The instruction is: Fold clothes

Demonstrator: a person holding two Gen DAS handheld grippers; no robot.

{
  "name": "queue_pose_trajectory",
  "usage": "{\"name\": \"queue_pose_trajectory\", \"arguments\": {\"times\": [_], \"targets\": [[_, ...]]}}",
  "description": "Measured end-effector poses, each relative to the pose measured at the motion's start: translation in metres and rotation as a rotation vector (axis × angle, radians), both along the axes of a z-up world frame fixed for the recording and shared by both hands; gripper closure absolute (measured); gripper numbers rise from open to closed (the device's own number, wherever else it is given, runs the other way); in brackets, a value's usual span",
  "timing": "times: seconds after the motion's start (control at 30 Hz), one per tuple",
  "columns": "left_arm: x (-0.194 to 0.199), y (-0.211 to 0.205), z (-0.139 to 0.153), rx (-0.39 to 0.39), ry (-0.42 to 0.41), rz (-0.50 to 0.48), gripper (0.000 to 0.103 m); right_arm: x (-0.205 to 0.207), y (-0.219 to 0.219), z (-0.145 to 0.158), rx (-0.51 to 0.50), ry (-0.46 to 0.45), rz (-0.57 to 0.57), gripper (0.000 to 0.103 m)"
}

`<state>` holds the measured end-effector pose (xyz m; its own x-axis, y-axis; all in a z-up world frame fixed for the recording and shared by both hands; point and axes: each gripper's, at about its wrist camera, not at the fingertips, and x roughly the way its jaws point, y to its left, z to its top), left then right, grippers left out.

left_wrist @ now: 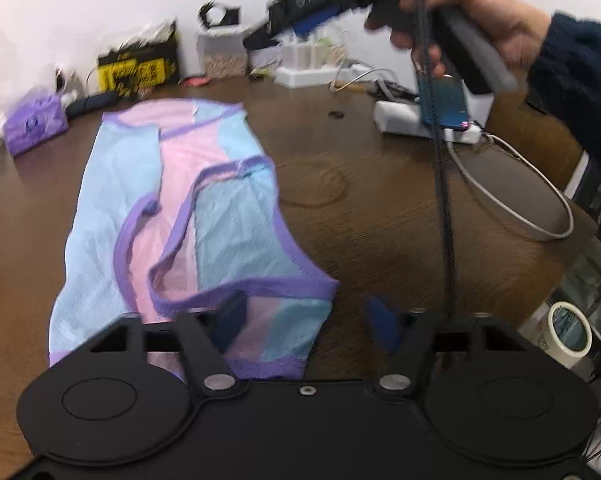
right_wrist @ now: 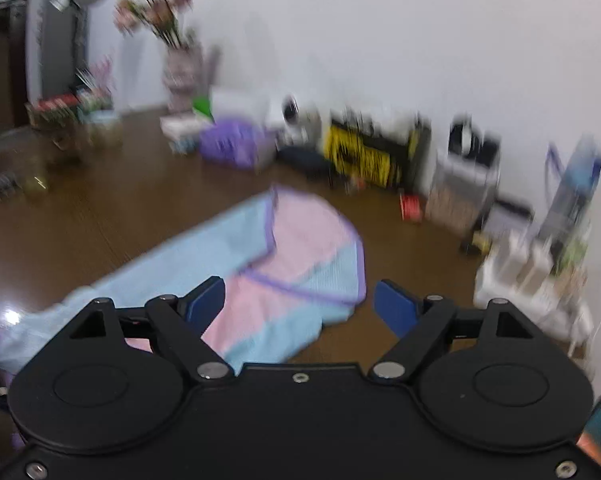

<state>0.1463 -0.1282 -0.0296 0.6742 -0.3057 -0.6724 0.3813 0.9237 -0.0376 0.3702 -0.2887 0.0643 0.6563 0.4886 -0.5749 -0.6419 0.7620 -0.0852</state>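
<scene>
From the left wrist, the left hand-held gripper (left_wrist: 304,320) hangs low over the near end of the garment (left_wrist: 188,216) with its blue pads (left_wrist: 382,326) spread and nothing between them; one pad sits over the cloth's lower hem, the other over bare wood, so it seems placed to take that edge for a fold. The garment is a sleeveless mesh top in pale blue and pink panels with purple binding round the neck and armholes. It lies flat and lengthwise on the dark wood-grain bench (left_wrist: 380,216), one side already turned over the middle. The thin, limp weave should crease easily and slide on the smooth wood. Above right, a hand (left_wrist: 488,28) in a dark knitted sleeve holds the right hand-held gripper (left_wrist: 260,40) clear of the cloth. A white cable (left_wrist: 540,200) loops on the bench, and a purple tissue pack (left_wrist: 34,126) and a yellow-and-black box (left_wrist: 138,70) stand along the back.

From the right wrist, badly blurred, the right hand-held gripper (right_wrist: 300,304) has its jaws wide apart and empty, raised above the garment (right_wrist: 300,248), likely freed so the folded panel settles. The top spreads diagonally on the bench (right_wrist: 100,208), its rounded, purple-bound end pointing towards the clutter by the white wall, where a vase of flowers (right_wrist: 180,60) stands.
</scene>
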Motion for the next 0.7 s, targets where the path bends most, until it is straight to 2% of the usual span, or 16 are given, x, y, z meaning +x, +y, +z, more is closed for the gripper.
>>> {"name": "queue_pose_trajectory", "arguments": {"times": [0.03, 0.13, 0.2, 0.3, 0.5, 0.53, 0.57, 0.7], "targets": [[-0.001, 0.001, 0.0, 0.007, -0.005, -0.004, 0.078, 0.016, 0.005, -0.012, 0.003, 0.04, -0.038, 0.017], [0.002, 0.006, -0.001, -0.015, 0.003, 0.025, 0.09, 0.04, 0.008, -0.032, 0.017, 0.103, -0.087, 0.019], [0.003, 0.013, 0.001, -0.051, 0.024, 0.042, 0.092, 0.062, 0.013, -0.045, 0.028, 0.136, -0.111, 0.025], [0.004, 0.016, 0.003, -0.065, 0.027, 0.047, 0.093, 0.097, 0.018, -0.065, 0.022, 0.206, -0.153, 0.043], [0.004, 0.019, 0.006, -0.101, 0.015, 0.006, 0.093, 0.122, 0.011, -0.088, 0.095, 0.259, -0.207, 0.065], [0.004, 0.02, 0.006, -0.11, 0.015, -0.001, 0.093, 0.122, 0.012, -0.088, 0.093, 0.254, -0.207, 0.076], [0.004, 0.021, 0.006, -0.118, 0.013, -0.006, 0.093, 0.122, 0.014, -0.089, 0.089, 0.251, -0.207, 0.095], [0.005, 0.031, 0.009, -0.175, 0.015, 0.006, 0.097, 0.119, 0.023, -0.083, 0.072, 0.212, -0.216, 0.096]]}}
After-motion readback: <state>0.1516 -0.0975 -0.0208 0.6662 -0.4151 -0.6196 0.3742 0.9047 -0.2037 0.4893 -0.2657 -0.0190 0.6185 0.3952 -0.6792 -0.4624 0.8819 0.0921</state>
